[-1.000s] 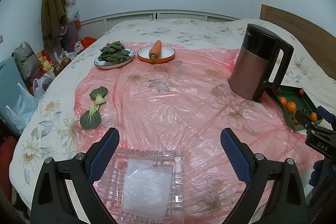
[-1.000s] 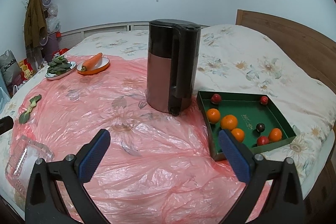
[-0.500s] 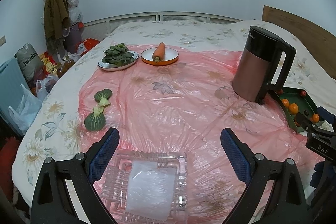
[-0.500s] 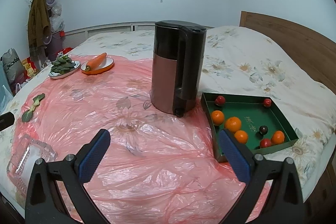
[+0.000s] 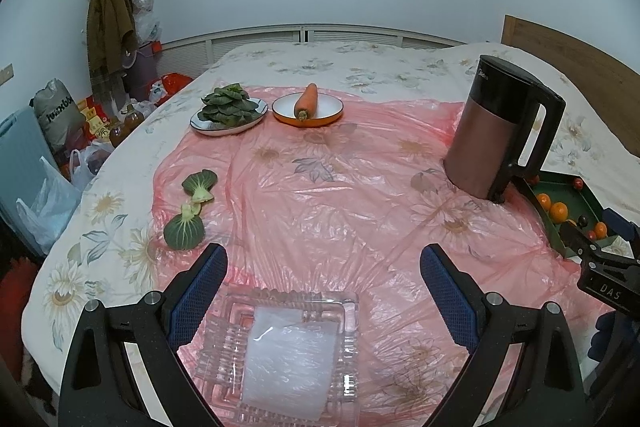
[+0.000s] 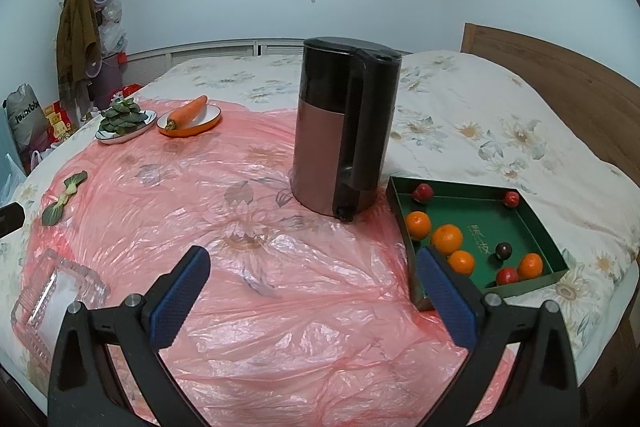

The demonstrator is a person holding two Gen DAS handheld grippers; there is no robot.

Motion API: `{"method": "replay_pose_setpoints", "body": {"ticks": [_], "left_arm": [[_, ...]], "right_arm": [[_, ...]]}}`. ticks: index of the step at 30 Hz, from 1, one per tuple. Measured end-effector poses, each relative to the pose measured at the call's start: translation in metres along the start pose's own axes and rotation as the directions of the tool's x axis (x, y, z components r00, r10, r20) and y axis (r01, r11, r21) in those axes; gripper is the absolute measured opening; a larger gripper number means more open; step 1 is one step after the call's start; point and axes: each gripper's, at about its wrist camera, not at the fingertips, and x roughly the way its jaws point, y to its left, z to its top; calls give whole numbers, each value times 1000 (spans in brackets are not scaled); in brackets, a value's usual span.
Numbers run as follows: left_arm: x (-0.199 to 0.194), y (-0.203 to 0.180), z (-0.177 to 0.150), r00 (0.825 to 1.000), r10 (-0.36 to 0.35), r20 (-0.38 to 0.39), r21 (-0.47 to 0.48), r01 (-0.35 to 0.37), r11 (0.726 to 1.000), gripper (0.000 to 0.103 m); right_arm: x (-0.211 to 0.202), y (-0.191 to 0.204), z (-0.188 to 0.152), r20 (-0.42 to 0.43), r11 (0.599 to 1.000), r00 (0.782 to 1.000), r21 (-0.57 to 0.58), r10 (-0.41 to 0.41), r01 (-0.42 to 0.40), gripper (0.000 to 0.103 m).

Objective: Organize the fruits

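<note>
Hovering above the pink plastic sheet (image 6: pixel 256 307), the right gripper (image 6: pixel 314 289) is holding its blue-padded fingers wide apart and is gripping nothing. The left gripper (image 5: pixel 324 289) is likewise standing wide open and carrying nothing, with the clear glass dish (image 5: pixel 280 359) lying just below its fingers. A black part at the right edge of the left wrist view is showing the letters "DAS".

Taking the kettle (image 6: pixel 344 131) as landmark: the green tray (image 6: pixel 556 259) is sitting just to its right, near the right gripper's right finger. Inside it, four oranges (image 6: pixel 447 239) are resting toward the near and left side, three red fruits (image 6: pixel 423 192) are lying in the two far corners and by the near wall, and one dark fruit (image 6: pixel 503 250) is lying near the middle. Yellow characters are printed on the tray floor; they cannot be read reliably. The kettle is bearing a small logo near its top rim, too small to read.

Far left of the kettle, two bok choy pieces (image 5: pixel 184 231) are lying at the sheet's edge. Behind and left of the kettle, a carrot (image 5: pixel 307 100) is resting on an orange-rimmed plate (image 5: pixel 334 111), beside a plate of leafy greens (image 5: pixel 228 107).
</note>
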Motion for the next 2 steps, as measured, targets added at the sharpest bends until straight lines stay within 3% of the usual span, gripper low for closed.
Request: {"method": "replay_pose_setpoints", "body": {"ticks": [2], "left_arm": [[0,0,0,1000,0,0,-1,0,1000,95]], "right_arm": [[0,0,0,-1,1000,1000,-3,1,-1,103]]}}
